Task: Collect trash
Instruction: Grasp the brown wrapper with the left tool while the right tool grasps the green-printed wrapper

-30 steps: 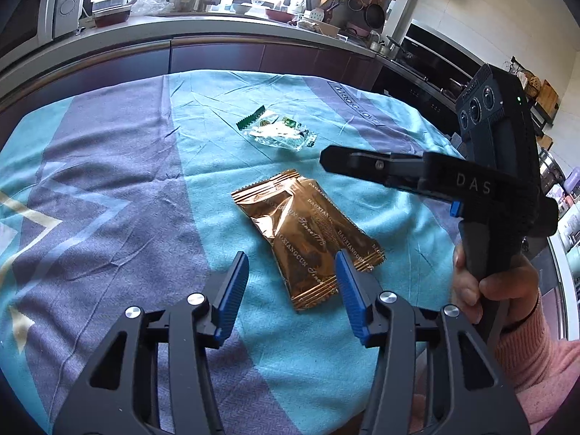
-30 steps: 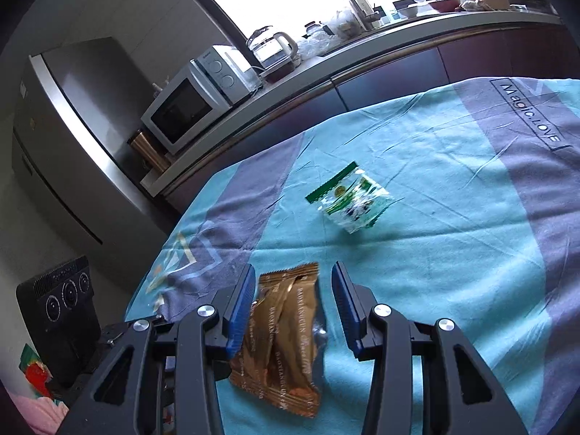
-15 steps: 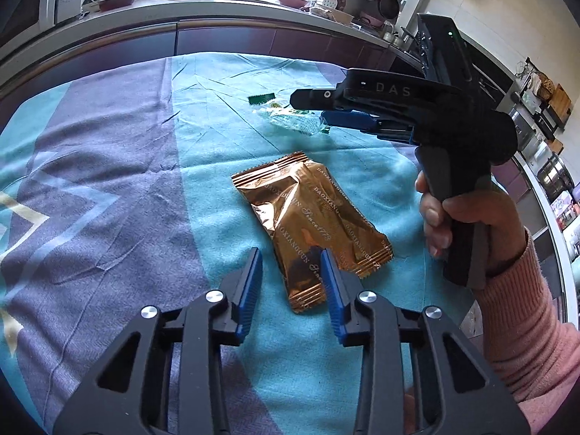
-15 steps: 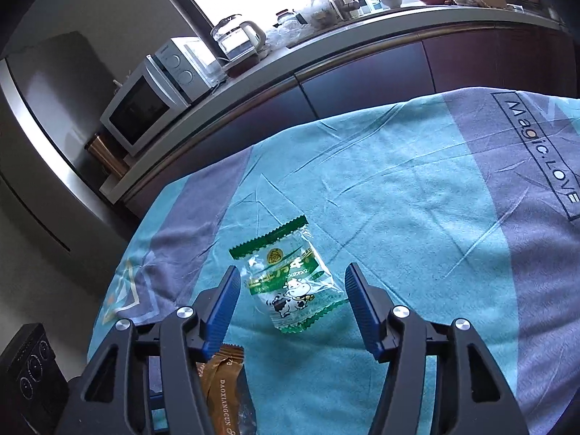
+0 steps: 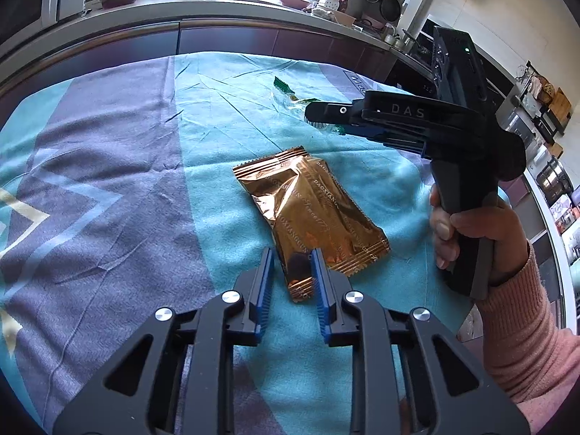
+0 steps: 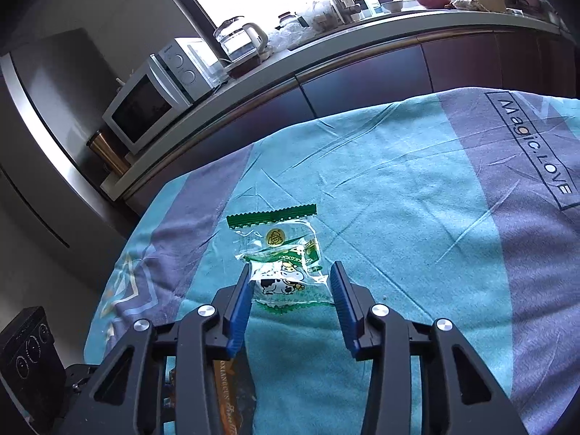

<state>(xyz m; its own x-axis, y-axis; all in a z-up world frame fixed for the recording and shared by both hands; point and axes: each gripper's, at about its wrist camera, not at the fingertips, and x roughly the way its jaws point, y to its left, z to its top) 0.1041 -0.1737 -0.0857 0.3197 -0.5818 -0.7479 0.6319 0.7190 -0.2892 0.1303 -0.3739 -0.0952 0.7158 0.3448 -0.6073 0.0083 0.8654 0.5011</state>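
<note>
We had the left gripper [image 5: 291, 253] closing its jaws around the near corner of the gold wrapper [image 5: 311, 214], and the right gripper [image 6: 290, 272] closing around the clear green wrapper [image 6: 281, 257] just beyond it, so both of the 2 could be lifted together. Neither pad pair pressed yet. The gold wrapper lay mid-cloth on the teal tablecloth [image 6: 398, 217], with the kitchen counter [image 6: 326, 43] behind.

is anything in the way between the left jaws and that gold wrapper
Nothing visible. The gold wrapper lies flat on the tablecloth, its near corner already between the closing jaws of the left gripper. The right gripper is farther back, over the clear green wrapper.
</note>
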